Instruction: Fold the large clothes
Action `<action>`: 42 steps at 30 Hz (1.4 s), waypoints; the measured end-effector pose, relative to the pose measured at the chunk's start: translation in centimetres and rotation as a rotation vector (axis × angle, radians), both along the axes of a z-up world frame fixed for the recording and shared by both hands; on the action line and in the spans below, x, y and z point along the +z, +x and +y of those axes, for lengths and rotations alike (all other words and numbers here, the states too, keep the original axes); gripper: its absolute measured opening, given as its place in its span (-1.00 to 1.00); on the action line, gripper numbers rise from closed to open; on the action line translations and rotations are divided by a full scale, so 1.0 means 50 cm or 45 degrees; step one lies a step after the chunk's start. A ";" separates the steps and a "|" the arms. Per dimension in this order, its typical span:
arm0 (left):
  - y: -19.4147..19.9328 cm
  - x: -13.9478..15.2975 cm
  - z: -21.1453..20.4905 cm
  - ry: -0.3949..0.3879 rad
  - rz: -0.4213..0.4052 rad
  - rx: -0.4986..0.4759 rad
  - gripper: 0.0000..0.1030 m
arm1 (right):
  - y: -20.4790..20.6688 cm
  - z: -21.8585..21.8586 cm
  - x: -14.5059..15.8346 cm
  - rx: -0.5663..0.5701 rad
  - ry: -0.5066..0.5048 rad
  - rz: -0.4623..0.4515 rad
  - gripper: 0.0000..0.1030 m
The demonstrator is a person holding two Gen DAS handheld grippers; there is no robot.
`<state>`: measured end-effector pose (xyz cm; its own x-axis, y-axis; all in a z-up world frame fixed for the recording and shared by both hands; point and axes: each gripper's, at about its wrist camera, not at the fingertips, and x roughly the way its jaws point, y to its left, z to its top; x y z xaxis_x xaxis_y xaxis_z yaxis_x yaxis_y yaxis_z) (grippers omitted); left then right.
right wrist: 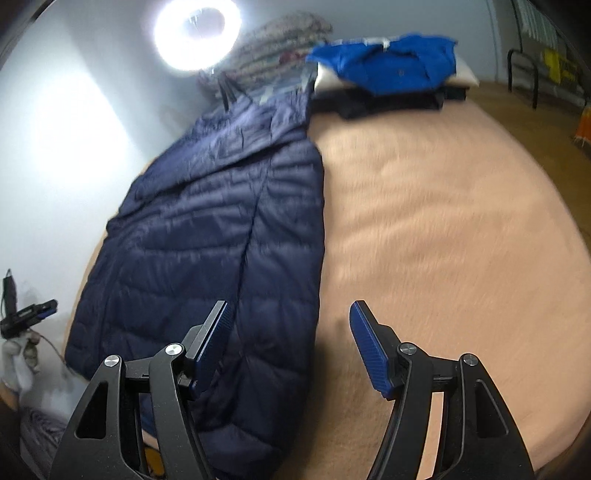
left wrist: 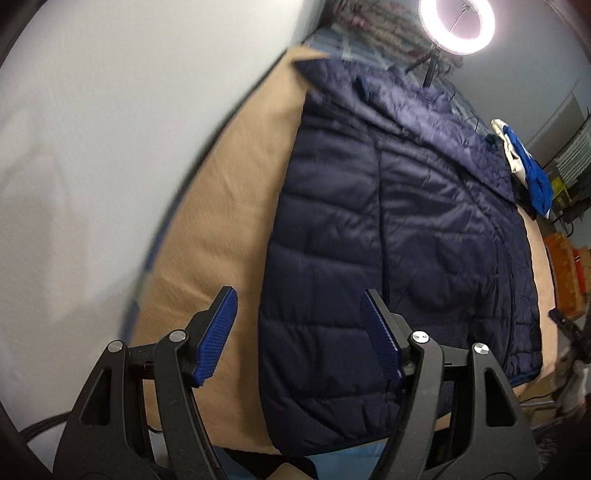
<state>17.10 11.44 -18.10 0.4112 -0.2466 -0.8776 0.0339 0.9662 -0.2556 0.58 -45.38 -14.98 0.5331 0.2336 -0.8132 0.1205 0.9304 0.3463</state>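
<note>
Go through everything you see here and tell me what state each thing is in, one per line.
Left gripper: open, holding nothing.
Right gripper: open, holding nothing.
Navy puffer jacket: lying flat on the bed, folded lengthwise into a narrow strip.
Ring light: switched on.
Blue garment: folded, on top of a stack.
Tan blanket: spread over the bed.

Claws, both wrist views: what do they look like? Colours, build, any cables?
Both match. The left claw and right claw each have two black plastic arms with triangular cut-outs, silver round pivot pins, and blue ribbed pads on the inner finger faces. A dark cable loops at the left claw's base. The left claw, seen from the right wrist, is held in a light-coloured glove.
</note>
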 end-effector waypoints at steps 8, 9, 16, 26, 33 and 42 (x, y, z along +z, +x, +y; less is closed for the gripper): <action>0.003 -0.070 0.019 -0.116 0.154 0.057 0.38 | -0.001 0.013 -0.066 0.073 0.244 0.112 0.28; 0.005 -0.074 0.019 -0.128 0.164 0.059 0.38 | 0.000 0.013 -0.069 0.074 0.256 0.116 0.28; 0.015 -0.094 0.006 -0.178 0.204 0.045 0.37 | 0.008 0.006 -0.084 0.058 0.374 0.123 0.28; 0.025 -0.090 -0.052 -0.194 0.208 -0.072 -0.74 | 0.019 0.042 -0.097 0.161 0.465 0.162 -0.42; 0.016 -0.029 -0.045 -0.279 0.085 -0.046 -0.85 | 0.021 0.077 -0.060 0.215 0.390 0.115 -0.89; 0.001 0.060 -0.018 -0.377 -0.089 -0.004 -0.88 | 0.005 0.073 0.039 0.184 0.372 -0.063 -0.93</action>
